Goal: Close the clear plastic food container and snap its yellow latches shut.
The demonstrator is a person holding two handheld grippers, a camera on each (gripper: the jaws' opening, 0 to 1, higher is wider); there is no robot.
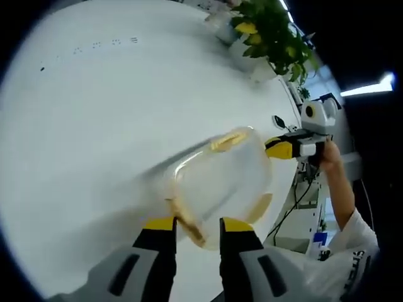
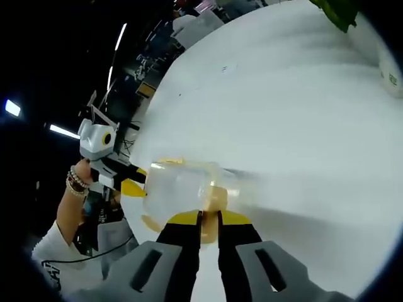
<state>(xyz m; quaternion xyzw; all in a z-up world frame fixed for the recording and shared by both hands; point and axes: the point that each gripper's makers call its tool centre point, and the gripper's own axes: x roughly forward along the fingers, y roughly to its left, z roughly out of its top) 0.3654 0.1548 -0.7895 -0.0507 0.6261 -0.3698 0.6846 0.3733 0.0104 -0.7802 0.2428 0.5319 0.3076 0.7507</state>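
The clear plastic container with yellow latches lies over the white table, between my two grippers. My left gripper is open, and the container's near end and one yellow latch sit between its jaws. From the right, my right gripper meets the container's far end. In the right gripper view, my right gripper has its jaws nearly together on a yellow latch of the container. My left gripper touches the opposite end. The container is blurred.
A leafy plant in a white pot stands at the table's far side; the pot also sits at the right gripper view's right edge. The table edge runs close to the container. A person's hand holds the right gripper.
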